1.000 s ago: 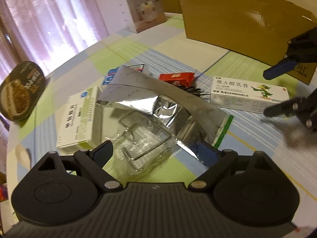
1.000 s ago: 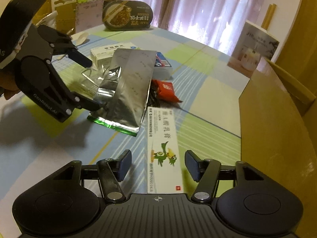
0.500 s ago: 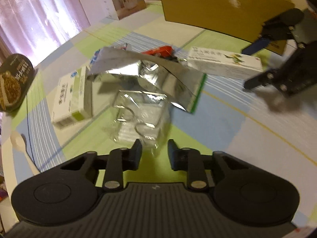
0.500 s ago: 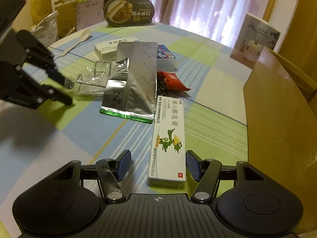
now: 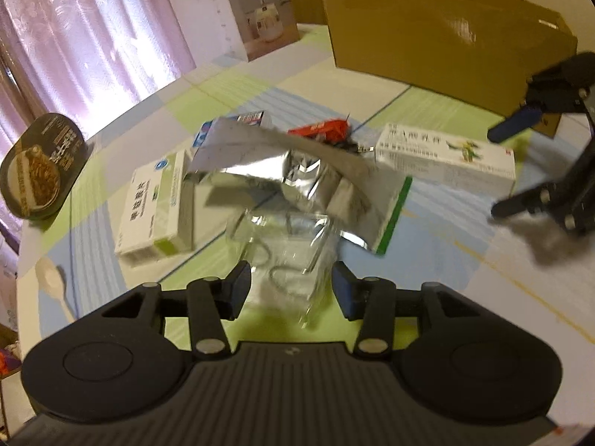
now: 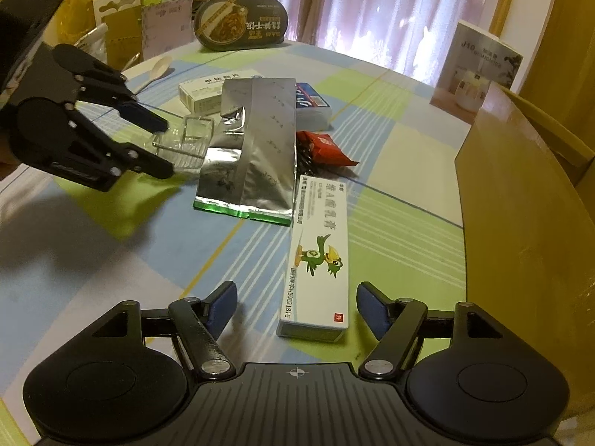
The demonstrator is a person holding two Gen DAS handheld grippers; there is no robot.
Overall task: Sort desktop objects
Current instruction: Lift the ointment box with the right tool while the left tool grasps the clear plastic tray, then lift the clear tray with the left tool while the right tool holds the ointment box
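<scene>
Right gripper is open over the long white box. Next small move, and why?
Probably ease the right gripper forward and down, then close. Its jaws stand open, the near end of the long white box lies between the fingertips, apart from both pads. The left gripper is busy at the clear plastic packet, away from this box.

Black grippers [image 6: 295, 308], blue-padded jaws, silver screws.
</scene>
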